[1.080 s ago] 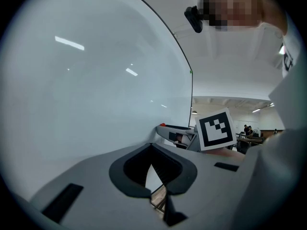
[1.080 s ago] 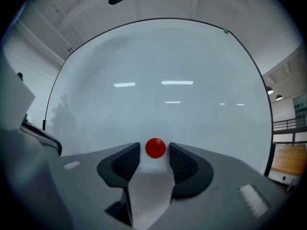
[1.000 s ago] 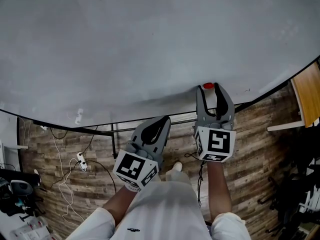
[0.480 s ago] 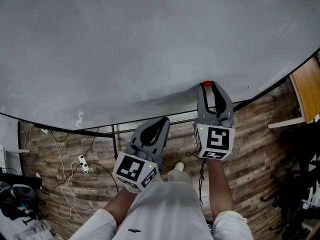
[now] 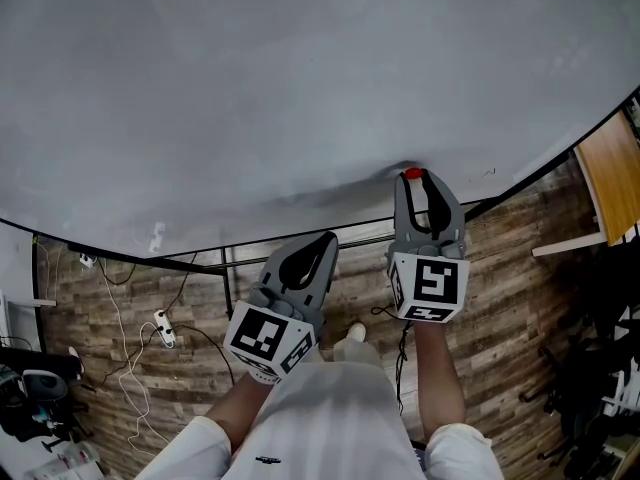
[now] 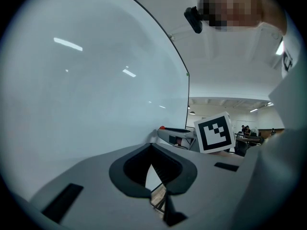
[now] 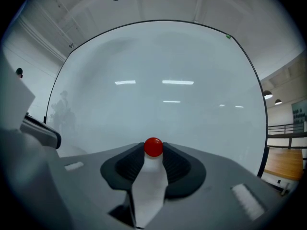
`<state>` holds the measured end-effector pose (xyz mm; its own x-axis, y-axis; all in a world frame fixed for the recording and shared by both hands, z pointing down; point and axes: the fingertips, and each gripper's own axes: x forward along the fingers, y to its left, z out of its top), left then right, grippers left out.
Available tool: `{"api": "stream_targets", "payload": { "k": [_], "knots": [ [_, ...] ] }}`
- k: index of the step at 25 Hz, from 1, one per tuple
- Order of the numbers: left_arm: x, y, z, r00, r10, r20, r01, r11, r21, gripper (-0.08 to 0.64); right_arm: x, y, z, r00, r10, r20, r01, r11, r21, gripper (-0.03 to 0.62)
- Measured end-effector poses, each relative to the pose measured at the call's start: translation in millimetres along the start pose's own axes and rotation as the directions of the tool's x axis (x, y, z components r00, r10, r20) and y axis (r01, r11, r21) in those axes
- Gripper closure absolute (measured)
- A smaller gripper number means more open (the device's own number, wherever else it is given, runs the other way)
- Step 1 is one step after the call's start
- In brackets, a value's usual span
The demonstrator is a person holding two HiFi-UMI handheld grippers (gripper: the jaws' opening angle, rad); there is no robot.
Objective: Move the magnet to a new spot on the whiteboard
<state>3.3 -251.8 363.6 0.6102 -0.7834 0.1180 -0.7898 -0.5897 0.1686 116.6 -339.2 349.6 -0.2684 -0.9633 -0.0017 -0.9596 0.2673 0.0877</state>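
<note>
While the left hand waits, the action is all on the right: the grey two-jaw right gripper [image 5: 415, 176] has just been closing, and its dark ribbed pads now press in on both sides of the small round red magnet [image 7: 153, 147]. A second ago those jaws stood wide around it with daylight on each side; now that daylight is gone and the grip is on. The magnet itself hasn't gone anywhere. It sits where it did, low on the large pale whiteboard with the thin black frame [image 5: 300, 88], close above the bottom edge and towards the right side in the head view. It looks to be still seated on the board's face, though the jaw tips cover the contact, so I can't swear to that.

What it means: the catch is made, but the move is not. The next stretch, as I judge it, is to break the magnet free or slide it and carry it to a bare patch of board, and there's plenty of that above and to the left.

Over on the other side, the grey left gripper [image 5: 329, 238] hangs lower, short of the board, tips together on nothing
</note>
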Motion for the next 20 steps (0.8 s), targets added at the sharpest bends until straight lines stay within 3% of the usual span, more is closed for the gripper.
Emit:
{"api": "stream_targets", "payload": {
  "k": [20],
  "knots": [
    [-50, -23, 17, 0.998, -0.043, 0.054, 0.041, 0.999, 0.033, 0.554, -79, 27, 27, 0.999, 0.021, 0.035, -0.021, 1.0, -0.002, 0.463]
  ]
}}
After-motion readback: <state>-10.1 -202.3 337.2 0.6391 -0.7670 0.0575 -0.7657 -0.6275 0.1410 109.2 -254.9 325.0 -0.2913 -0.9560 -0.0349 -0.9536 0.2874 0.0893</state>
